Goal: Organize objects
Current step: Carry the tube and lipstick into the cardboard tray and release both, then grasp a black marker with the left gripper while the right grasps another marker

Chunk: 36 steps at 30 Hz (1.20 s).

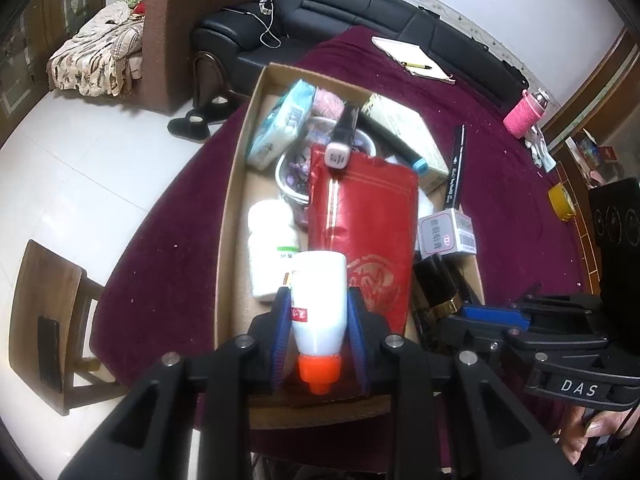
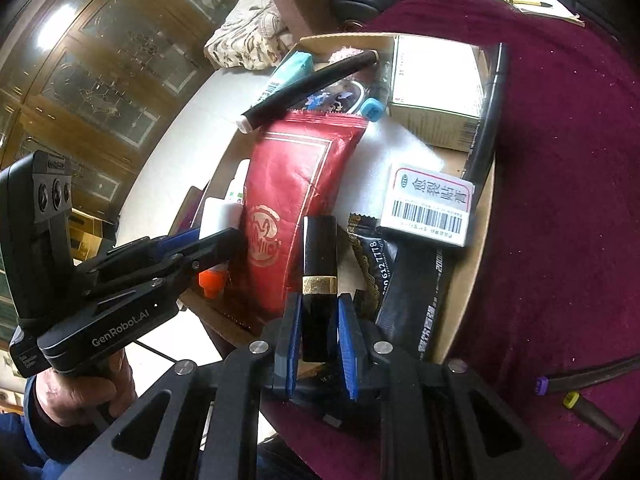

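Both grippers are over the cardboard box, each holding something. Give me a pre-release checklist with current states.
1. Left gripper grips the white bottle: ok, pads on both sides.
2. Right gripper grips the black tube: ok, clamped below its gold band.
3. Both items over the box: ok.
4. Free floor under the bottle: not ok; a white jar and the red pouch lie beneath.
5. Free floor under the tube: cannot tell; the pouch and a black packet crowd it.
6. Grippers clear of each other: ok, apart.

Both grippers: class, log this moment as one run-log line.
left gripper: shut on white bottle | right gripper: shut on black tube | both over cardboard box
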Tool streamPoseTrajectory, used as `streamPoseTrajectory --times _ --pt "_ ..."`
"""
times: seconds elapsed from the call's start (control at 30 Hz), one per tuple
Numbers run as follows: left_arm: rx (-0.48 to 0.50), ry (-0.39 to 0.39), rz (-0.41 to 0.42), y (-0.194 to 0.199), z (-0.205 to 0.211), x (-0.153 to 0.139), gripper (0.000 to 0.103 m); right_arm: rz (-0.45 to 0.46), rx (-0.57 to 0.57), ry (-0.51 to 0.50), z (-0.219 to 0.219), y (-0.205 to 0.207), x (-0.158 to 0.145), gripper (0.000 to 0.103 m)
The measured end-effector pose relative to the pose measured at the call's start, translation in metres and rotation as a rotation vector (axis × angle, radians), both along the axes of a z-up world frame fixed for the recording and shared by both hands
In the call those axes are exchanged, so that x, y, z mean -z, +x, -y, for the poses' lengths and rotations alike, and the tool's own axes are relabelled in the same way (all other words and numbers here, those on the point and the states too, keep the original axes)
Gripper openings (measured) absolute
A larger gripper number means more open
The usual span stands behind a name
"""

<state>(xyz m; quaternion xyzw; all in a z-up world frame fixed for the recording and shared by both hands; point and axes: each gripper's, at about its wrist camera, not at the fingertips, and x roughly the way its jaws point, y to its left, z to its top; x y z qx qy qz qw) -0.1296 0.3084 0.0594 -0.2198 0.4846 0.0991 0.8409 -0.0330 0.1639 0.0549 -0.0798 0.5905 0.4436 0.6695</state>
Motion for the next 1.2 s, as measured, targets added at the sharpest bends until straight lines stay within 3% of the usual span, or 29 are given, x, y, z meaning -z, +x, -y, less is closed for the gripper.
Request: streamPoseTrajectory --times 0.3,0.47,0.63,0.87,1.2 --pt "-0.015 -0.001 -0.013 -0.006 -0.004 0.003 0.026 0.02 -0.032 -0.007 -0.004 -0.005 -0.002 0.022" --pt "-0.035 -0.014 -0.017 -0.008 -0.005 0.003 0.027 0.025 -0.024 0.012 -0.001 -0.007 -0.007 0.038" --pt "-0.046 -0.009 -0.009 -0.01 -0.002 -0.003 0.027 0.025 0.005 0.066 0.018 -0.001 -0.017 0.038" --pt "-0.014 0.015 0.036 -0.001 0.017 -0.023 0.028 0.019 0.153 0.123 0.086 0.023 -0.027 0.038" --pt "0.121 0.023 0.069 0.041 0.078 -0.035 0.028 -0.017 0.403 0.092 0.21 0.056 -0.018 0.039"
